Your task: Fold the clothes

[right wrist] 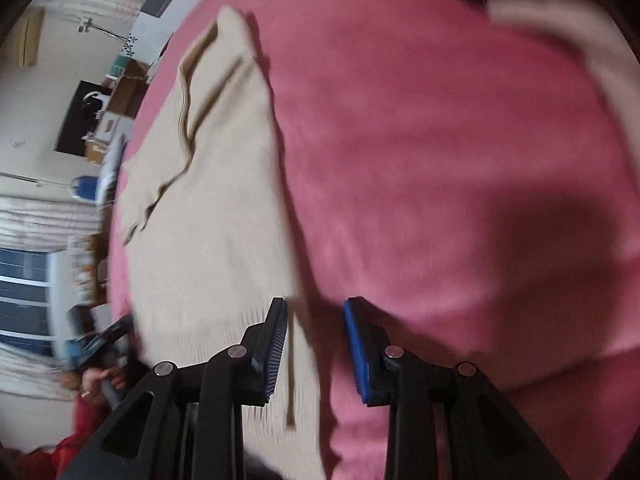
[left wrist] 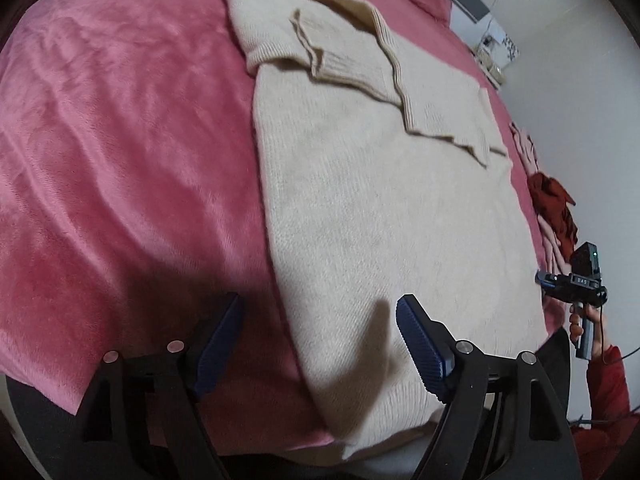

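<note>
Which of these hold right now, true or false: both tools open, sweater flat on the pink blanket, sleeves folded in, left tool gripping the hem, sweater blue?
1. Both tools are open. True: the left tool and right tool show spread fingers with nothing between.
2. The sweater lies on the pink blanket. True.
3. A sleeve is folded across the body. True.
4. The left tool grips the hem. False: it holds nothing, hovering at the sweater's edge.
5. The sweater is blue. False: it is cream.
</note>
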